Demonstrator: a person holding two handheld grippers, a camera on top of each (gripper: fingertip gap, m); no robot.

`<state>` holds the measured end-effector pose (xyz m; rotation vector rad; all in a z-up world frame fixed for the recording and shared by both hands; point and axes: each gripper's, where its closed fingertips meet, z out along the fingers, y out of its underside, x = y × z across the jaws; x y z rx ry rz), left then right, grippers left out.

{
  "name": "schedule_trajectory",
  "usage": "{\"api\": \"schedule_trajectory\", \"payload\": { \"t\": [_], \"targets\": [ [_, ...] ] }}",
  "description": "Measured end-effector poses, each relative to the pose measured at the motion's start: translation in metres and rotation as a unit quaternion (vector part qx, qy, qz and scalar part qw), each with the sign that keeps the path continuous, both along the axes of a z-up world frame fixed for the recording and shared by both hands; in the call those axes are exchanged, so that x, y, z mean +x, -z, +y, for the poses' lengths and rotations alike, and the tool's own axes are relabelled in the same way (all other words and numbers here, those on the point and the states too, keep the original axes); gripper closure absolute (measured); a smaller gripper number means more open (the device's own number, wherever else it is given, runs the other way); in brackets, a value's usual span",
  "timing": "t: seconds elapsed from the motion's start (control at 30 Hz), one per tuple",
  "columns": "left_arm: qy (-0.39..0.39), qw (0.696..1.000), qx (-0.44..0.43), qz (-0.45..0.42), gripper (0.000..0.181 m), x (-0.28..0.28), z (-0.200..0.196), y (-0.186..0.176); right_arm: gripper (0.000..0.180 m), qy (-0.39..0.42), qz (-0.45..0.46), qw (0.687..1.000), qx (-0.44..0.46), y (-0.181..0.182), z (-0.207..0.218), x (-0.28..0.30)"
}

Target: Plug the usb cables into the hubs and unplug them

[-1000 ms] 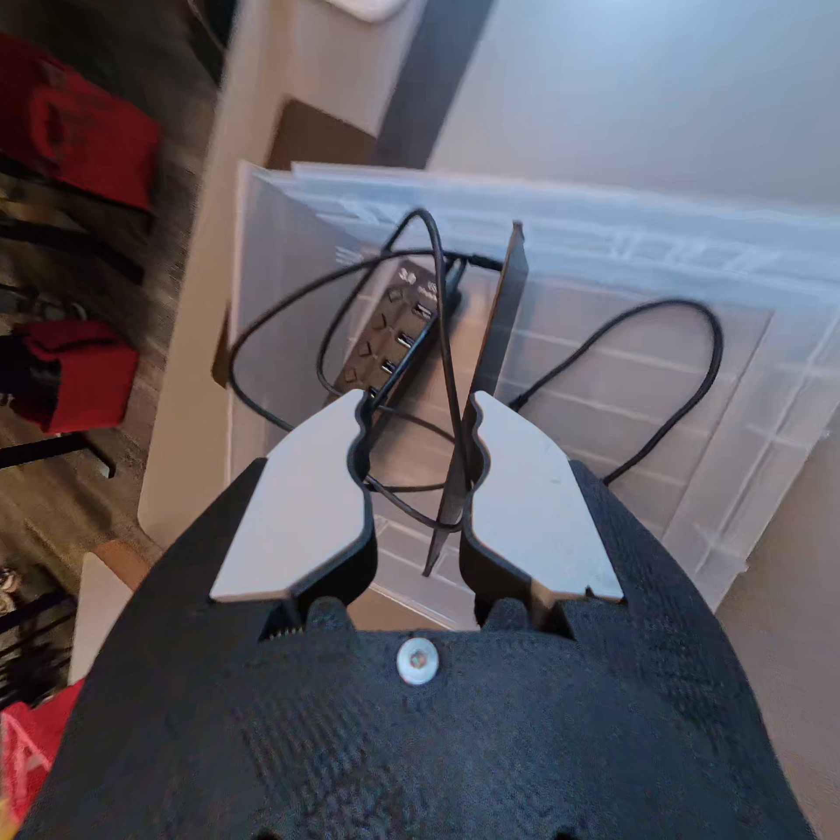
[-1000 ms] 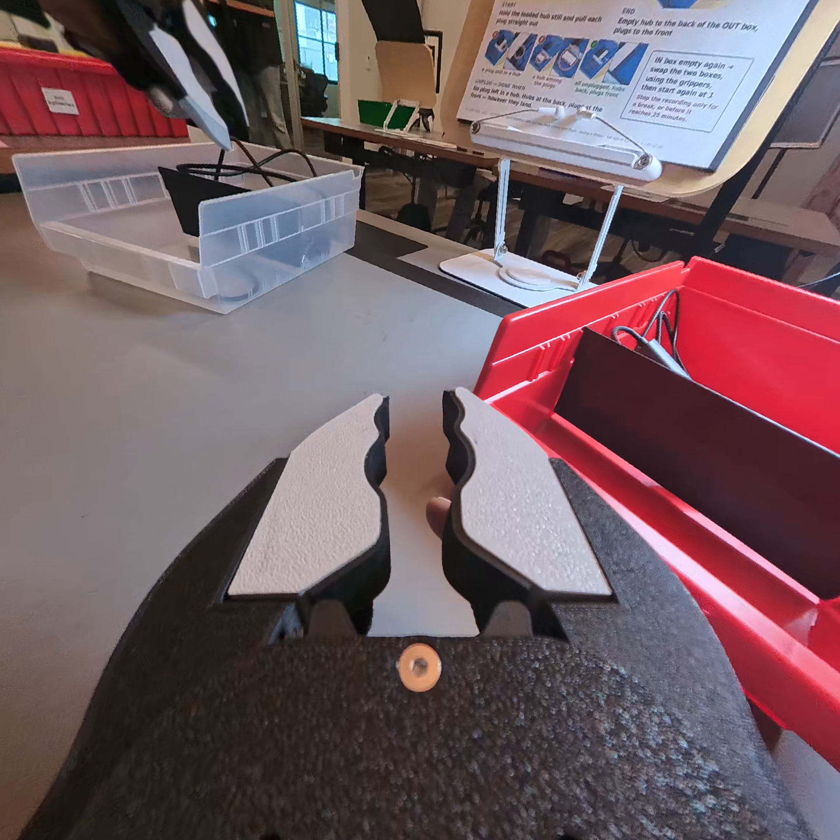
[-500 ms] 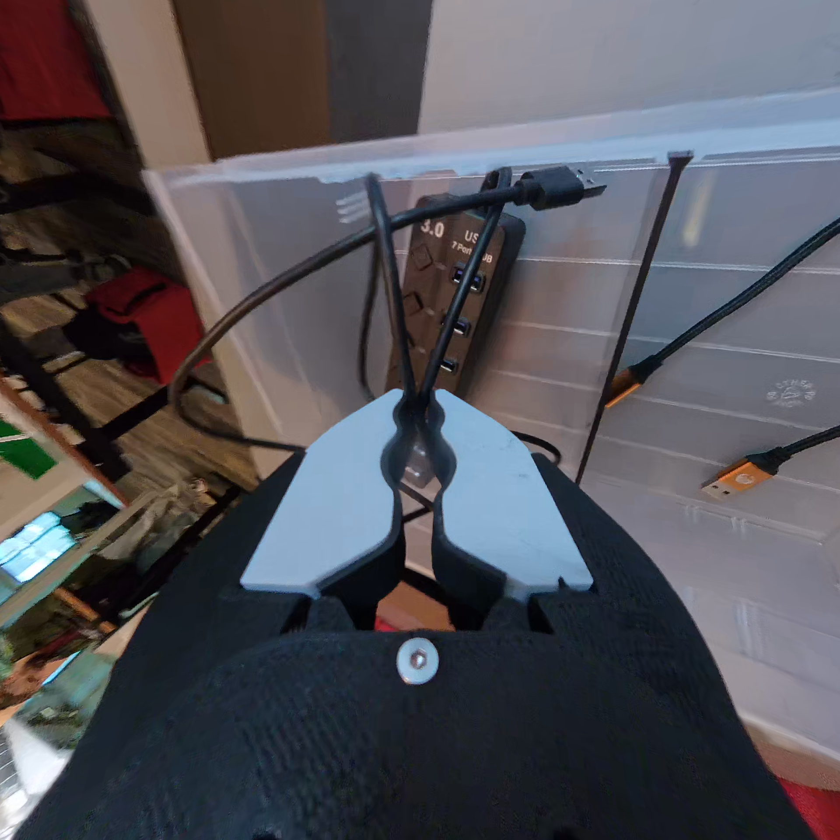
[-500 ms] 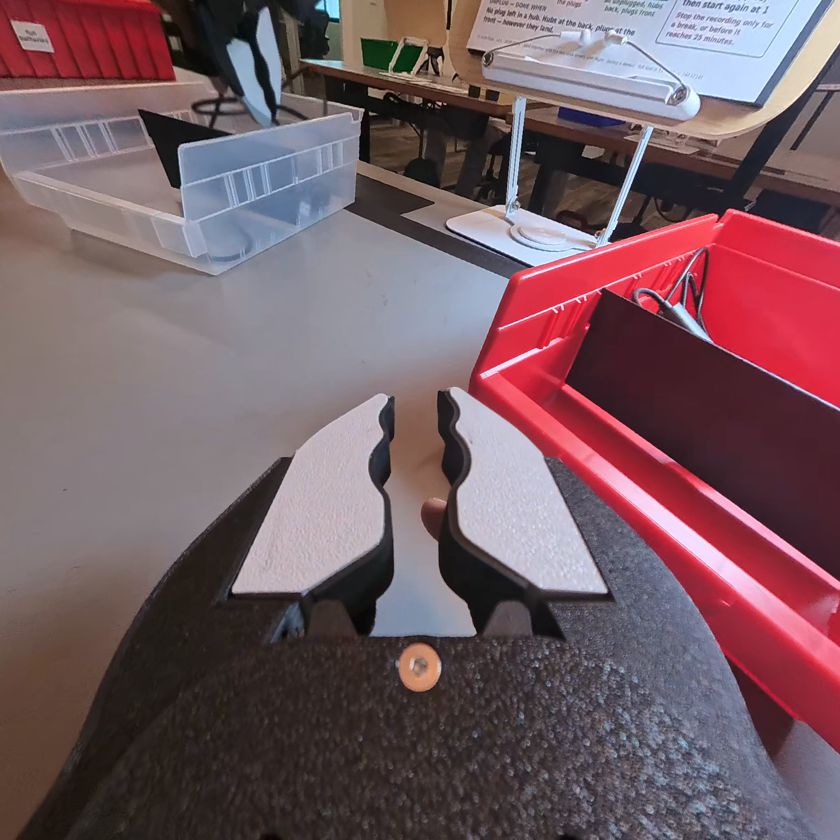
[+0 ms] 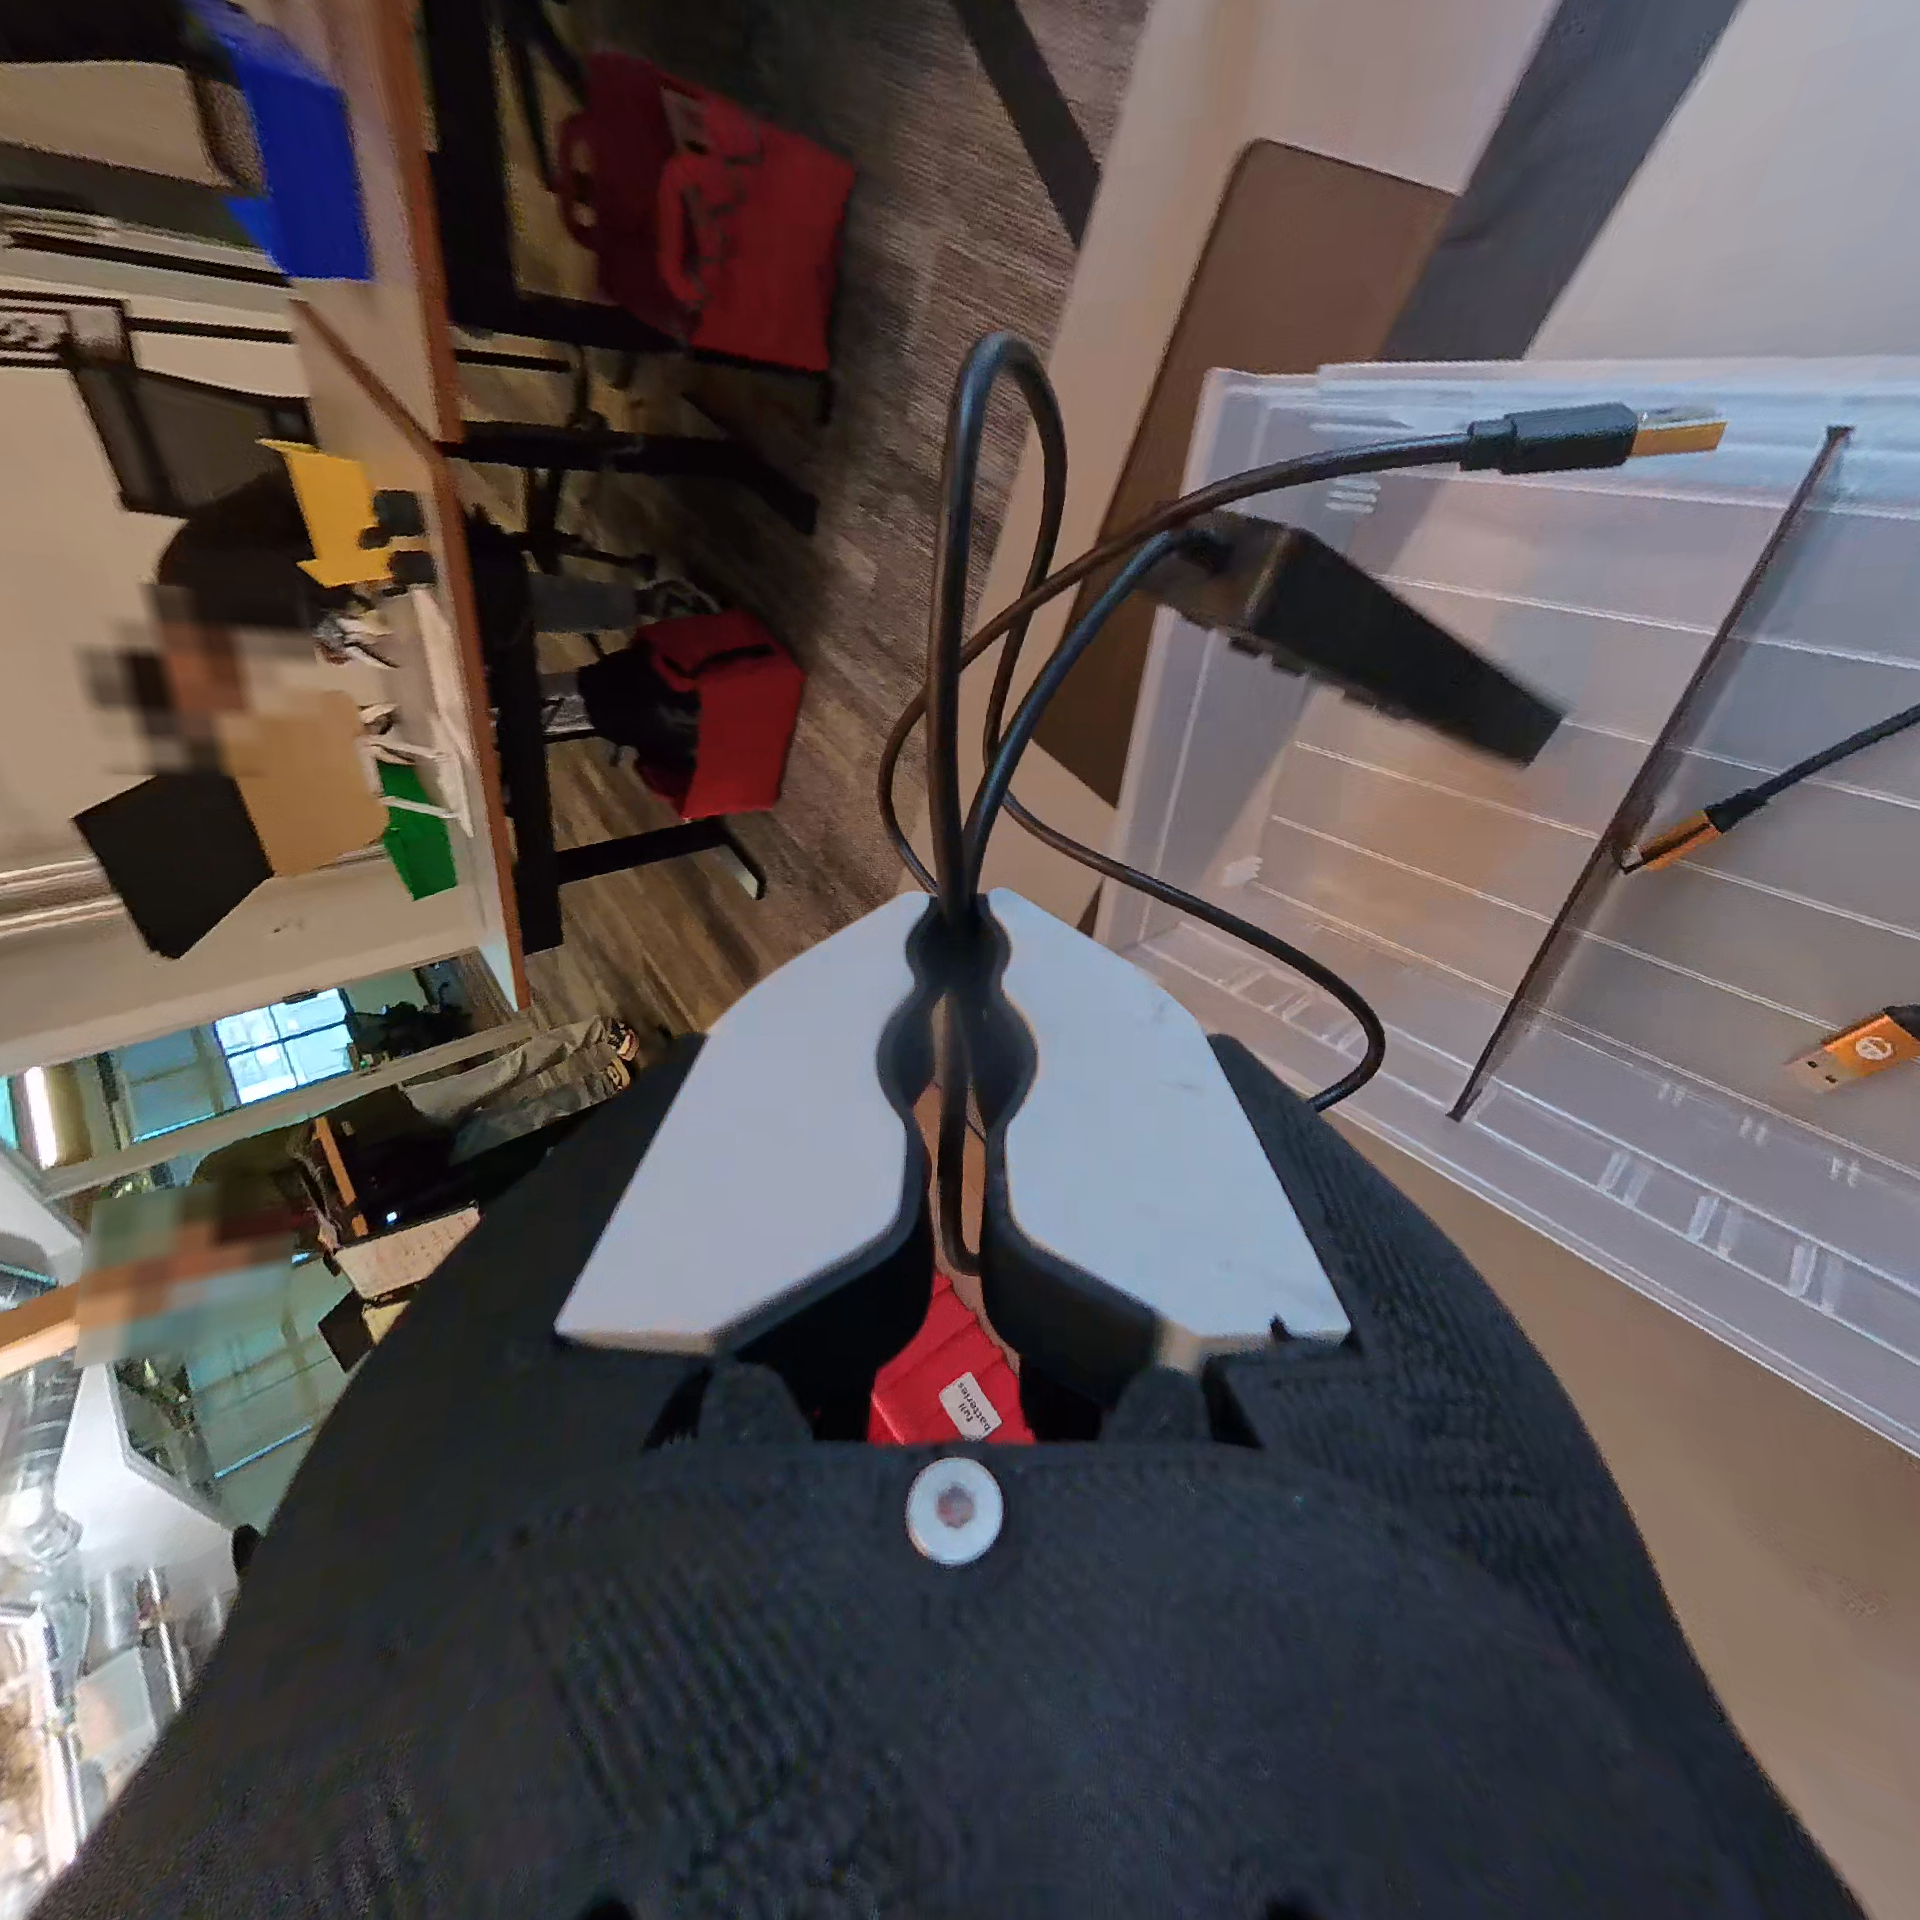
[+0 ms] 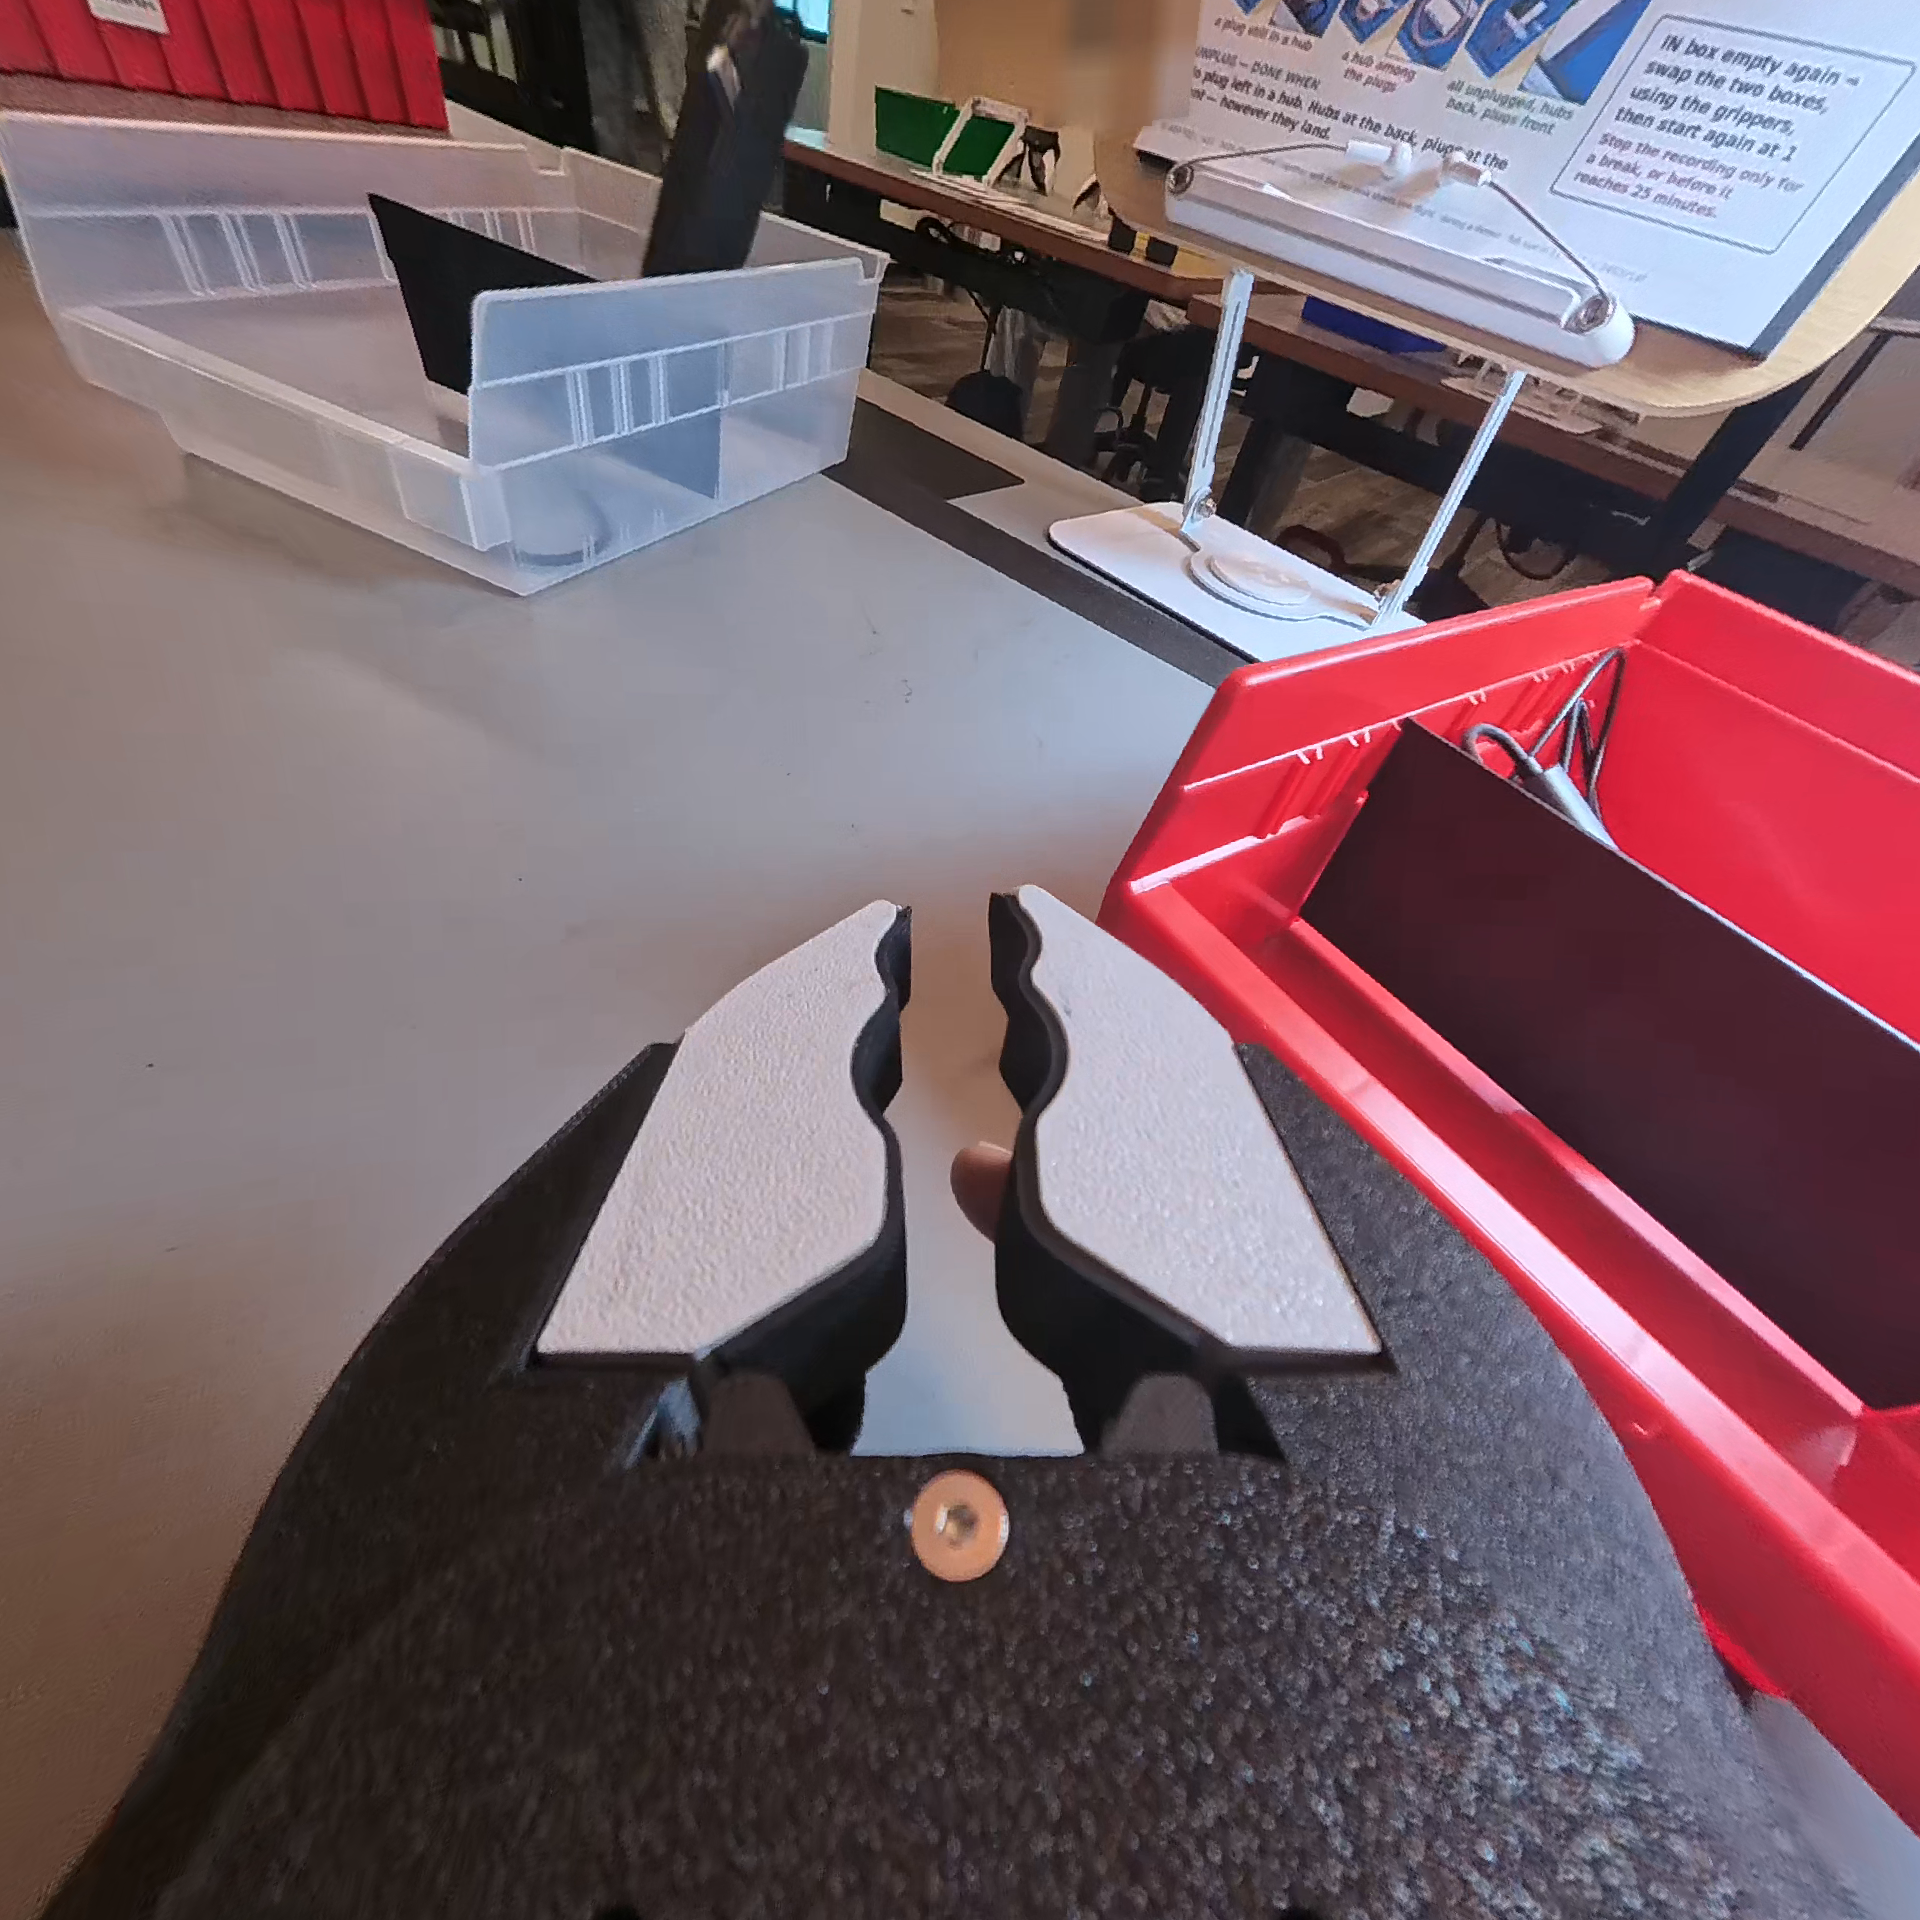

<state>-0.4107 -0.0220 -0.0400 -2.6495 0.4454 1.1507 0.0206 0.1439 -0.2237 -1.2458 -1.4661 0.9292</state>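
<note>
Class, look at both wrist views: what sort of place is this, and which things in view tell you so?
Probably a shared workshop or lab set up for recording handling tasks. A clear plastic bin and a red bin sit on a grey table, an instruction sheet stands on a holder, and more work tables fill the room.

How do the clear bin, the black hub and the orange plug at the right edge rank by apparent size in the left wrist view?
1. clear bin, by far largest.
2. black hub, blurred and hanging nearer the camera.
3. orange plug, smallest.
</note>
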Motion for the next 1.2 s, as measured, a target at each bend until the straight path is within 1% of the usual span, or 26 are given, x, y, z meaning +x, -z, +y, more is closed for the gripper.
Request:
{"api": "schedule_trajectory", "payload": {
  "t": [0.1,0.17,0.3,0.33,0.43,0.53,0.6,0.67,0.73,0.8,0.83,0.87,0.9,0.93,0.97,1.0,1.03,1.07,1.1,1.13,1.2],
  "targets": [
    [-0.004,0.999,0.045,0.005,0.177,0.010,-0.006,-0.030,0.165,-0.003,0.002,1.000,0.006,-0.001,-0.002,0.000],
    [-0.005,0.997,0.077,-0.008,0.177,0.023,-0.007,-0.049,0.165,-0.007,0.005,1.000,0.007,-0.001,-0.004,-0.001],
    [0.010,0.991,0.129,-0.044,0.177,0.067,-0.002,-0.081,0.164,-0.012,0.017,1.000,0.004,-0.011,-0.011,-0.005],
    [0.013,0.989,0.138,-0.055,0.177,0.081,0.000,-0.087,0.161,-0.012,0.018,1.000,0.001,-0.016,-0.014,-0.008],
    [0.033,0.984,0.153,-0.080,0.176,0.125,0.009,-0.099,0.147,-0.027,0.021,0.999,-0.016,-0.036,-0.034,-0.021],
    [0.052,0.980,0.168,-0.096,0.176,0.165,0.021,-0.101,0.134,-0.045,0.038,0.998,-0.035,-0.059,-0.060,-0.036],
    [0.062,0.973,0.186,-0.119,0.177,0.190,0.030,-0.099,0.121,-0.053,0.038,0.996,-0.059,-0.066,-0.078,-0.048],
    [0.075,0.964,0.204,-0.153,0.177,0.214,0.041,-0.092,0.110,-0.055,0.028,0.995,-0.080,-0.065,-0.092,-0.062],
    [0.095,0.949,0.223,-0.203,0.177,0.241,0.052,-0.083,0.095,-0.018,0.018,0.998,-0.063,-0.059,-0.085,-0.077],
    [0.117,0.934,0.236,-0.244,0.177,0.267,0.061,-0.075,0.087,0.025,0.006,0.999,-0.040,-0.052,-0.064,-0.089],
    [0.129,0.925,0.241,-0.263,0.177,0.279,0.064,-0.072,0.087,0.037,-0.006,0.999,-0.034,-0.048,-0.055,-0.093],
    [0.144,0.916,0.243,-0.284,0.177,0.293,0.066,-0.069,0.092,0.055,-0.014,0.998,-0.014,-0.045,-0.044,-0.095],
    [0.155,0.910,0.242,-0.300,0.177,0.303,0.067,-0.066,0.112,0.074,-0.012,0.997,0.018,-0.044,-0.031,-0.095],
    [0.166,0.906,0.240,-0.306,0.177,0.311,0.066,-0.064,0.128,0.081,-0.007,0.996,0.043,-0.045,-0.020,-0.093],
    [0.174,0.907,0.239,-0.301,0.177,0.314,0.065,-0.064,0.130,0.074,-0.007,0.996,0.058,-0.045,-0.016,-0.091],
    [0.177,0.910,0.242,-0.287,0.177,0.312,0.062,-0.065,0.130,0.050,-0.008,0.996,0.068,-0.047,-0.018,-0.087],
    [0.185,0.911,0.244,-0.277,0.177,0.309,0.059,-0.067,0.131,0.006,-0.008,0.998,0.068,-0.049,-0.026,-0.082],
    [0.191,0.910,0.248,-0.272,0.177,0.306,0.056,-0.069,0.131,-0.059,-0.014,0.997,0.052,-0.050,-0.041,-0.075],
    [0.189,0.910,0.251,-0.272,0.176,0.300,0.053,-0.069,0.131,-0.144,-0.029,0.989,0.019,-0.049,-0.062,-0.065],
    [0.193,0.909,0.249,-0.273,0.176,0.296,0.051,-0.068,0.131,-0.224,-0.045,0.973,-0.023,-0.050,-0.083,-0.052],
    [0.190,0.906,0.246,-0.287,0.175,0.289,0.048,-0.060,0.134,-0.346,-0.046,0.933,-0.085,-0.058,-0.115,-0.025]
  ]
}}
